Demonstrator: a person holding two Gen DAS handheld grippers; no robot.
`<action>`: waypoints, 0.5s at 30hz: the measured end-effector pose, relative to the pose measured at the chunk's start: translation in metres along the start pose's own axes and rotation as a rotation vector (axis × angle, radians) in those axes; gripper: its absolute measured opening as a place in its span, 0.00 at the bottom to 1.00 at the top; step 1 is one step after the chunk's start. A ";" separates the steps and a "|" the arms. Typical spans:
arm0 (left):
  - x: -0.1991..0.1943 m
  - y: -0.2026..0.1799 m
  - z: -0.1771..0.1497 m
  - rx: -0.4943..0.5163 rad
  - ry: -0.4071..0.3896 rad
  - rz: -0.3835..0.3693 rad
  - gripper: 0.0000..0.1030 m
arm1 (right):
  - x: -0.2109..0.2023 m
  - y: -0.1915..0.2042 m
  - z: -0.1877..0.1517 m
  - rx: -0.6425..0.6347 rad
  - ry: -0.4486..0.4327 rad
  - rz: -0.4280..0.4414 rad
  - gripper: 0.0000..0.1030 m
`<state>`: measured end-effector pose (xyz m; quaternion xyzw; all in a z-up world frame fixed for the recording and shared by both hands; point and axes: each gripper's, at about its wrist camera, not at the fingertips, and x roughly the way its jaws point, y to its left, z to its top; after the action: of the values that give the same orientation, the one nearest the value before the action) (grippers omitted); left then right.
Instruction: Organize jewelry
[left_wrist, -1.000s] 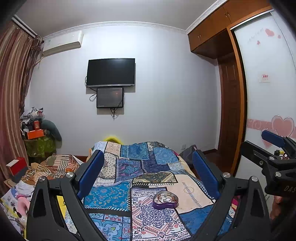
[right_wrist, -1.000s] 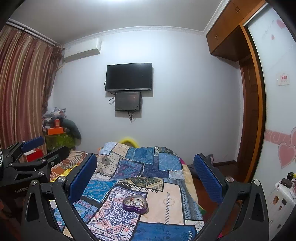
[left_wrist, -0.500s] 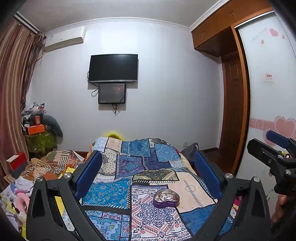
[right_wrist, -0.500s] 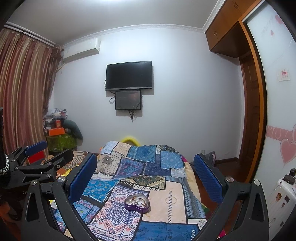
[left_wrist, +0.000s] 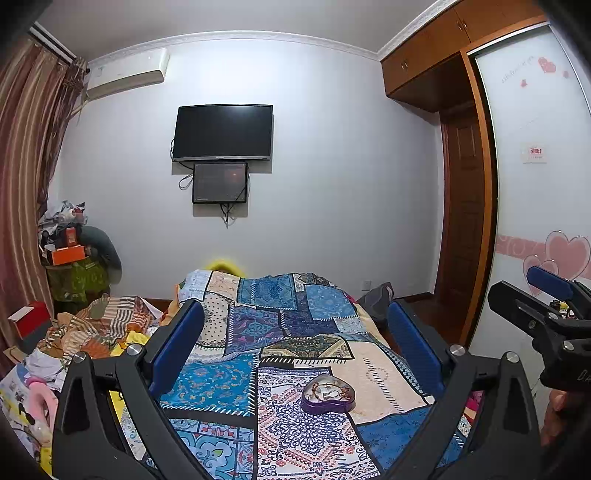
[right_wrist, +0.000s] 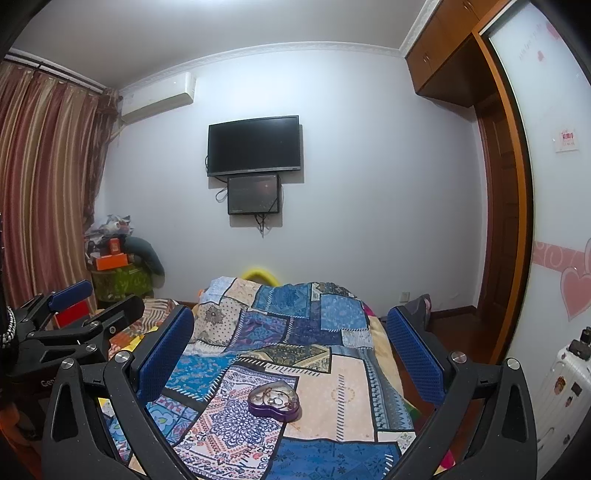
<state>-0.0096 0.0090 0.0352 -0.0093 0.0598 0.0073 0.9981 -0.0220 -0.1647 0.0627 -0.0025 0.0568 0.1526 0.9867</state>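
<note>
A purple heart-shaped box (left_wrist: 328, 394) with a clear lid lies on the patchwork quilt (left_wrist: 229, 384) of a bed; small jewelry pieces show through the lid. My left gripper (left_wrist: 295, 310) is open above the quilt, well back from the box and with nothing between its blue pads. In the right wrist view the same box (right_wrist: 274, 400) lies low between the fingers of my right gripper (right_wrist: 290, 315), which is open and holds nothing. Each gripper's fingers (left_wrist: 546, 282) (right_wrist: 70, 293) show at the edge of the other view.
Piled clothes and bedding (left_wrist: 96, 328) lie left of the bed. A wardrobe with heart decals (left_wrist: 535, 221) stands to the right, with a white suitcase (right_wrist: 561, 387) beside it. A TV (left_wrist: 223, 133) hangs on the far wall. Striped curtains (right_wrist: 44, 184) cover the left.
Both views have drifted slightly, with the TV sitting a little differently in the frame. The box stays where it was and both grippers stay open.
</note>
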 end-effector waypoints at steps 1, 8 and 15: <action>0.001 -0.001 0.000 0.000 0.001 -0.001 0.97 | 0.001 -0.001 -0.001 0.001 0.001 0.000 1.00; 0.003 -0.002 0.000 0.006 0.001 -0.001 0.97 | 0.002 -0.001 -0.001 0.009 0.008 0.001 1.00; 0.001 -0.003 -0.001 0.013 -0.006 -0.002 0.97 | 0.002 -0.003 -0.002 0.016 0.009 0.001 1.00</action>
<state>-0.0084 0.0063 0.0338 -0.0030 0.0570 0.0058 0.9984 -0.0193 -0.1666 0.0604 0.0048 0.0623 0.1526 0.9863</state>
